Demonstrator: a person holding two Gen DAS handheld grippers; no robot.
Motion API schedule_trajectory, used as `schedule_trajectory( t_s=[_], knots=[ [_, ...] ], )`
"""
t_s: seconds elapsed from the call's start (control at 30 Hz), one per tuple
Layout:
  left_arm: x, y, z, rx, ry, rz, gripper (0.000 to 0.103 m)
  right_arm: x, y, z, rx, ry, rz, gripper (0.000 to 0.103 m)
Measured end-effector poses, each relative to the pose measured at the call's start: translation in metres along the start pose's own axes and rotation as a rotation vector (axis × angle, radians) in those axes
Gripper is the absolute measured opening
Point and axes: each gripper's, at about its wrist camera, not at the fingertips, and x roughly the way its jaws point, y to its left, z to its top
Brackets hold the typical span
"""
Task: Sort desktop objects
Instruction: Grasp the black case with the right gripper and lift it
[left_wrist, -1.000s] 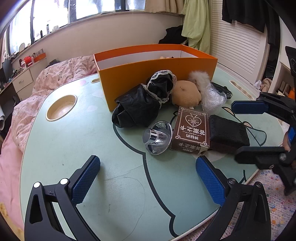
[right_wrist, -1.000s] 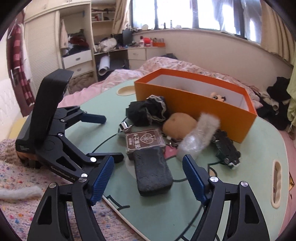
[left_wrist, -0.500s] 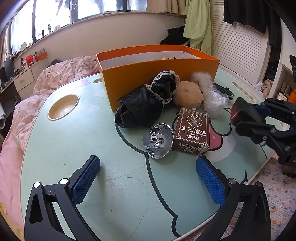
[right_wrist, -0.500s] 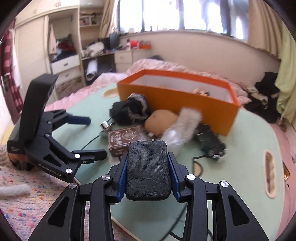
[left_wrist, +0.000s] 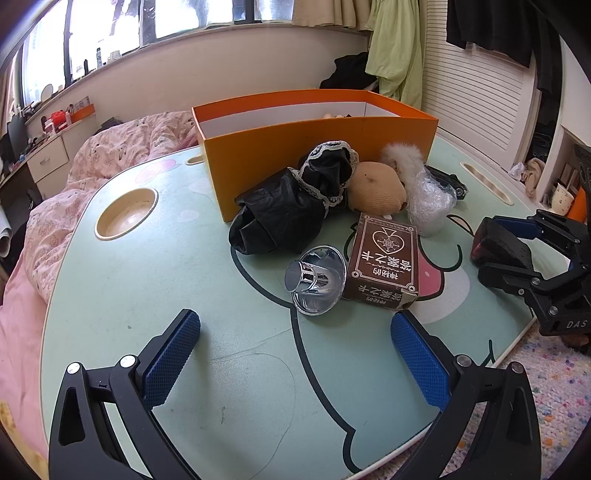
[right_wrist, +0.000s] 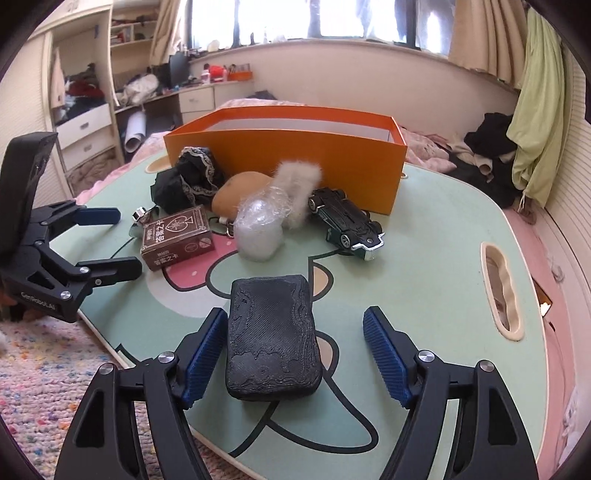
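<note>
Black textured rectangular block (right_wrist: 272, 338) is lying flat on the pale green cartoon-printed table (right_wrist: 436, 258), near its front edge, well short of the orange cardboard box (right_wrist: 291, 155). You are opening the right gripper (right_wrist: 295, 354): the block is sitting between its jaws, close against the left blue pad, clear of the right. Centre it before squeezing, then carry it over the clutter. Your left gripper (left_wrist: 295, 358) is hovering spread wide, holding nothing
</note>
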Motion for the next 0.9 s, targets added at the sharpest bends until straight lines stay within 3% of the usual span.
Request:
schedule_trajectory(
  t_s=[0.43,0.47,0.53,0.73,0.9],
  knots=[
    [-0.003,0.001,0.001,-0.013,-0.011,-0.002,0.103,0.0,-0.006,-0.001,-0.008,-0.01,0.008,0.077],
    [-0.005,0.002,0.002,-0.019,-0.019,-0.009,0.103,0.0,-0.007,0.0,-0.012,-0.015,0.015,0.073],
    [-0.011,0.004,0.004,-0.029,-0.044,-0.024,0.103,-0.001,-0.007,0.0,-0.028,-0.028,0.034,0.038],
    [-0.014,0.004,0.018,-0.033,-0.091,-0.012,0.103,-0.002,-0.006,0.0,-0.042,-0.032,0.049,0.038],
    [-0.008,0.014,0.028,-0.108,-0.092,-0.002,0.099,-0.002,-0.006,0.001,-0.043,-0.032,0.048,0.038]
  ],
)
